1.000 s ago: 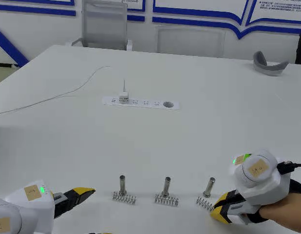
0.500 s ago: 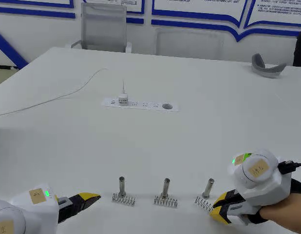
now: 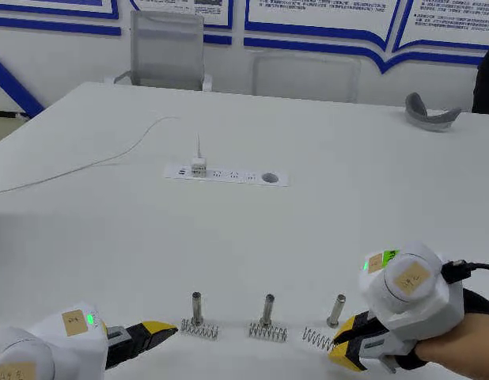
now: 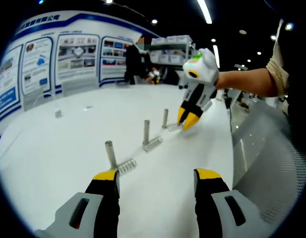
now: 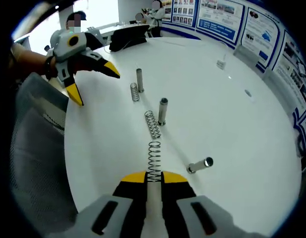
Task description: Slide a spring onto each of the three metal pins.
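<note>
**Right tool pinches the right-hand spring; the other two springs lie by their pins**

At the near left of the head view, the left tool (image 3: 159, 329) is held low over the white table (image 3: 308, 237). Its yellow-tipped jaws point right, toward the row of pins. Its own view shows the jaws spread wide with nothing between them (the right tool hangs in the distance beyond).

Just to its right the left pin (image 3: 196, 307) stands upright. The left spring (image 3: 199, 329) lies on its side just in front of the pin's base. Next along, the middle pin (image 3: 268, 309) also stands upright, and the middle spring (image 3: 267, 332) lies flat in front of it in the same way.

The right pin (image 3: 337, 309) stands near the right tool (image 3: 341, 345). The right spring (image 3: 317, 339) is in front of that pin. The right tool's jaws are drawn narrow onto its right end, and the coil sticks out leftward toward the middle spring. Whether its free end touches the table I cannot tell.

Farther back, near the table's middle, a power strip (image 3: 227, 173) lies with a white cable (image 3: 110, 156) trailing off to the left.
</note>
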A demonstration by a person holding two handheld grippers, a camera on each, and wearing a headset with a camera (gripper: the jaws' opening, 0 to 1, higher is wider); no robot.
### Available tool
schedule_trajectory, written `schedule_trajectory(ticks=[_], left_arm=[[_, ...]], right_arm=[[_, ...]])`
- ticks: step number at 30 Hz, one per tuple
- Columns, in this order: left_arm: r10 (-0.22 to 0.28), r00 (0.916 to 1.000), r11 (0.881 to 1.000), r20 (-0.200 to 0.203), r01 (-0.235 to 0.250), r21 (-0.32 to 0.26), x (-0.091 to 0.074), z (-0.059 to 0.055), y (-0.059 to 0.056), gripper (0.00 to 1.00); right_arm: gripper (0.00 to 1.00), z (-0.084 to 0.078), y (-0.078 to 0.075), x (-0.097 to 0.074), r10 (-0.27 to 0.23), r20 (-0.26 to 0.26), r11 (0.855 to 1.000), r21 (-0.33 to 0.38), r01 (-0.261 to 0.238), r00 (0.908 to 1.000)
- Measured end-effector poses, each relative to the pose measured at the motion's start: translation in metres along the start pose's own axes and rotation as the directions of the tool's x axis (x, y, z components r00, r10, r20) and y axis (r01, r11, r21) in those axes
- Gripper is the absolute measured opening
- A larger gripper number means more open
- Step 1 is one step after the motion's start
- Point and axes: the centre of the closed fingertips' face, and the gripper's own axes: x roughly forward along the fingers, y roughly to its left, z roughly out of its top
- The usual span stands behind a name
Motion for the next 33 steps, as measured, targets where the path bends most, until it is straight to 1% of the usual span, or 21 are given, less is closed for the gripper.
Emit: schedule_trajectory(ticks=[4, 8, 14, 23, 33], left_arm=[[-0.019, 0.9998, 1.0, -0.008, 0.019, 0.013, 0.004, 0.002, -0.004, 0.6], [-0.033, 0.9995, 0.999, -0.001, 0.033, 0.024, 0.007, 0.007, -0.008, 0.58], [-0.051, 0.9987, 0.998, 0.0, 0.051, 0.041, 0.011, 0.011, -0.012, 0.55], [-0.086, 0.9963, 0.994, -0.004, 0.086, 0.067, 0.019, 0.014, -0.019, 0.48], [-0.122, 0.9925, 0.989, -0.016, 0.122, 0.089, 0.027, 0.015, -0.026, 0.44]], right_arm=[[0.12, 0.006, 0.006, 0.0, 0.015, 0.0, 0.999, -0.029, -0.015, 0.9999], [0.12, 0.013, 0.011, 0.0, 0.031, 0.003, 0.998, -0.054, -0.03, 0.9995], [0.12, 0.018, 0.018, 0.002, 0.05, -0.001, 0.995, -0.087, -0.05, 0.9987], [0.12, 0.026, 0.028, 0.004, 0.074, -0.004, 0.989, -0.127, -0.074, 0.9972], [0.12, 0.038, 0.036, 0.006, 0.1, -0.006, 0.979, -0.177, -0.1, 0.995]])
